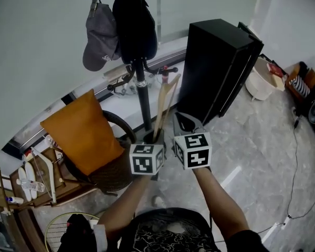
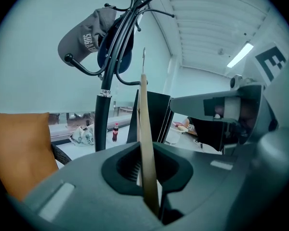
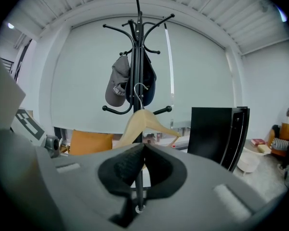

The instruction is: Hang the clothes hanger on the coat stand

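A black coat stand (image 1: 142, 96) rises in front of me, with a grey cap (image 1: 100, 35) and a dark garment (image 1: 135, 28) on its upper hooks. My left gripper (image 1: 153, 135) is shut on a pale wooden clothes hanger (image 1: 165, 101), which points up toward the stand's pole. In the left gripper view the hanger (image 2: 144, 129) runs edge-on between the jaws, its metal hook beside the stand (image 2: 102, 119). My right gripper (image 1: 184, 121) is just to the right, shut and holding nothing. The right gripper view shows the hanger (image 3: 139, 124) in front of the stand (image 3: 139, 52).
A tall black cabinet (image 1: 220, 67) stands right of the coat stand. An orange cushion (image 1: 84, 133) leans on a chair to the left. A white tub (image 1: 262, 80) sits beyond the cabinet. A cola bottle (image 2: 115, 131) is on the window ledge. A cable (image 1: 296, 156) crosses the floor.
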Demonstrator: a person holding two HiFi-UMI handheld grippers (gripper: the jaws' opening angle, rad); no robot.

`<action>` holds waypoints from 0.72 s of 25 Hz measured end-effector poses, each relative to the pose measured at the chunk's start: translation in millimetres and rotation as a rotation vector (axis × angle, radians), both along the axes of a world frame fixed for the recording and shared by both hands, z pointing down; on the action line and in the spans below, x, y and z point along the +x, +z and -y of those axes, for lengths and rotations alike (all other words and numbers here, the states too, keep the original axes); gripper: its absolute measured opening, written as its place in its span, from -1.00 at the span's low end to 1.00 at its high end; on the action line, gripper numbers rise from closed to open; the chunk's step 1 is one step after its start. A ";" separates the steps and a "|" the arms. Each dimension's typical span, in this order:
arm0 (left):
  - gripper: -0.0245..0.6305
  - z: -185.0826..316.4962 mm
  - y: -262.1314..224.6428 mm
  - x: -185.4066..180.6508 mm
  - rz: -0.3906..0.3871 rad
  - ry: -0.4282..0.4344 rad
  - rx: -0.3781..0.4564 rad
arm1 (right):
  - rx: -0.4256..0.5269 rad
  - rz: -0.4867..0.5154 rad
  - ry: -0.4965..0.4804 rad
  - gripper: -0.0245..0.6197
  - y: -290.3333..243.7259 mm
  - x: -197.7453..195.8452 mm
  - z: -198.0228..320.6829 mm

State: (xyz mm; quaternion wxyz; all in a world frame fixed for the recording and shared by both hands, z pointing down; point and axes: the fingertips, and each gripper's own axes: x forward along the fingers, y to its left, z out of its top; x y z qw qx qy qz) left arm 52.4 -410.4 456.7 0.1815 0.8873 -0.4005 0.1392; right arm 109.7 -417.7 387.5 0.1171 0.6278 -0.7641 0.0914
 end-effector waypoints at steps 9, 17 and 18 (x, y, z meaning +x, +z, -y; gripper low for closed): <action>-0.84 18.7 13.4 -1.3 0.011 0.007 -0.014 | -0.002 0.010 0.003 -0.92 7.5 -3.8 15.4; -0.84 31.2 24.9 8.8 0.045 -0.027 -0.020 | 0.003 0.005 -0.038 -0.92 12.3 5.1 29.7; -0.84 32.5 26.1 10.3 0.047 -0.032 -0.021 | 0.001 0.006 -0.045 -0.92 13.0 6.3 31.6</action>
